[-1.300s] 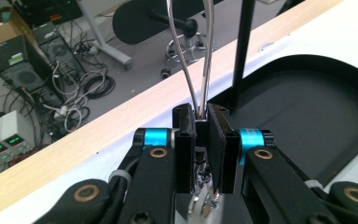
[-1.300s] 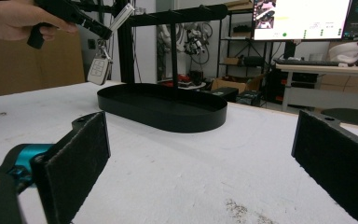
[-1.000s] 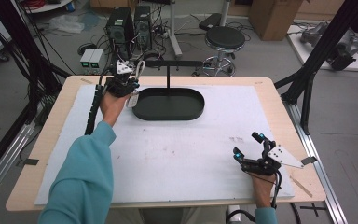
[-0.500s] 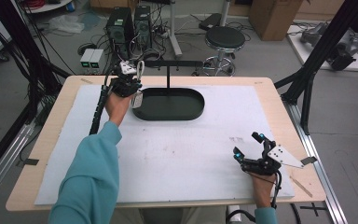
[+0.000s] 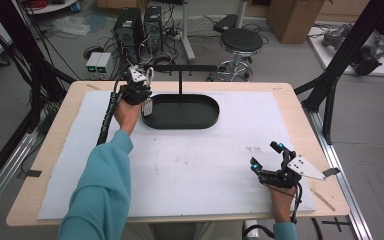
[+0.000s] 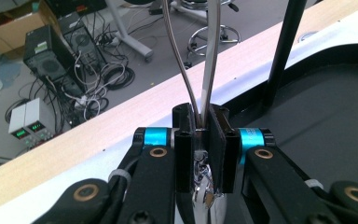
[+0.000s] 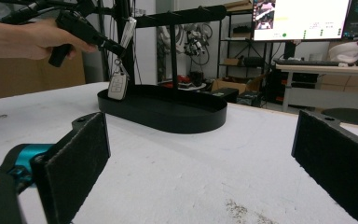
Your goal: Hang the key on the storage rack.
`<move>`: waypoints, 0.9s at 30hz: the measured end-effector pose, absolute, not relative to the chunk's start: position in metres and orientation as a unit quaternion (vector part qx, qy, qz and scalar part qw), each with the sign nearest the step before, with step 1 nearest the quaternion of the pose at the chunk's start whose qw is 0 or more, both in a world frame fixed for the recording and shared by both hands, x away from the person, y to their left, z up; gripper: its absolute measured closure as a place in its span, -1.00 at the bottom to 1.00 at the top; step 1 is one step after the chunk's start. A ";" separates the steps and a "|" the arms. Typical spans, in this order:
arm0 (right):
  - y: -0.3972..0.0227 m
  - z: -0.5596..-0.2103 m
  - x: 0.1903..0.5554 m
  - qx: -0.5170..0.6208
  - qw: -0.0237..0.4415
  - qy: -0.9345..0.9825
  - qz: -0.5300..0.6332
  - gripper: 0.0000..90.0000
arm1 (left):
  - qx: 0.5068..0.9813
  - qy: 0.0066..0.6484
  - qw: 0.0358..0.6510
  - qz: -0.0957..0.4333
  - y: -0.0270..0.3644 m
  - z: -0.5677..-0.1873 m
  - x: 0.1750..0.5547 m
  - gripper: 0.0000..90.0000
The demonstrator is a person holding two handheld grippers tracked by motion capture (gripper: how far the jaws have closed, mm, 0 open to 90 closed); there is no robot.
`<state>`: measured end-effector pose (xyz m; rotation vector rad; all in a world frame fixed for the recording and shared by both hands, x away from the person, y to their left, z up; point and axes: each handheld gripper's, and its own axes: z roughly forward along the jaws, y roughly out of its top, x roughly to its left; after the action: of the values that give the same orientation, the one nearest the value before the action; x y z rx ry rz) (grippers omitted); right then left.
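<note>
Since 1.0 s ago the left gripper (image 5: 141, 86) has edged a little to the right along the far rim of the black oval tray (image 5: 182, 121), while the right gripper (image 5: 269, 156) has stayed put near the table's (image 5: 55, 145) front right corner. White matting (image 5: 195, 165) spreads bare between the 2 hands, with open room across its middle and front.

Seen from the left gripper view, that gripper's jaws are pinched tight on a metal key loop (image 6: 200, 60), its 2 polished strands rising from between the pads; a car key fob (image 7: 117, 86) dangles below it, hanging just above the tray's left end (whether it touches the rim cannot be told). Close beside it stands the upright post (image 6: 282, 51) of the tray's T-shaped rack (image 5: 180, 70), whose crossbar runs over the tray.

Resting low over the mat, the right gripper has its jaws spread wide, with nothing between them.

Beyond the far edge sit computer towers (image 5: 139, 25), cables and a round stool (image 5: 239, 41).
</note>
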<state>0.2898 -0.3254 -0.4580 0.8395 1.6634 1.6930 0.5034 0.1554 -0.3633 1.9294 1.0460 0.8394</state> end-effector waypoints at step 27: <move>-0.325 -0.458 0.290 0.318 0.306 0.628 0.641 -0.92 | 0.746 0.292 0.537 0.265 0.192 -0.355 0.466 -0.96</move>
<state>0.2897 -0.3253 -0.4580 0.8418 1.6627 1.6953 0.4656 0.1925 -0.3549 1.7750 0.6959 0.6311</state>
